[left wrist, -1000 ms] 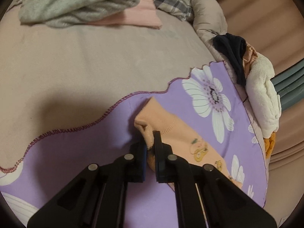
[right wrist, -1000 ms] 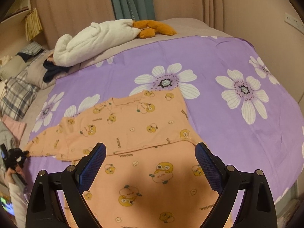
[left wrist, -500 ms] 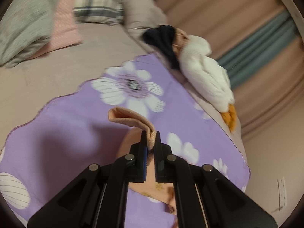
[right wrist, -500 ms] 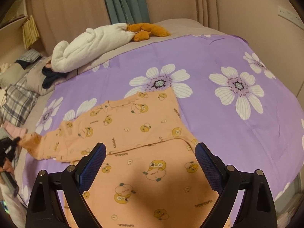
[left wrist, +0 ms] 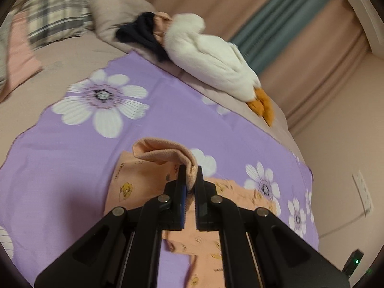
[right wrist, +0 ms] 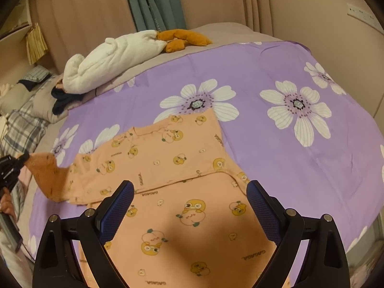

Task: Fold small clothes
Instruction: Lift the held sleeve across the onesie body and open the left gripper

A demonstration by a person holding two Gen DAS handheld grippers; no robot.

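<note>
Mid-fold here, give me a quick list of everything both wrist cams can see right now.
Baby garment: one, peach with duck print, spread on the purple sheet, sleeve end lifted at the left.
Sheet: one, purple with white flowers, over the bed.
Plush duck: one, white with orange feet, lying beyond the sheet near the curtain.
Dark cloth: one, navy, bunched by the duck's head.
Plaid pillow: one, grey check, at the head of the bed.
Curtain: one, teal, behind the bed.
Wall socket: one, white, on the wall to the right.
Left claw: shut on the sleeve cuff, held above the sheet.
Right claw: open, over the garment body.
</note>
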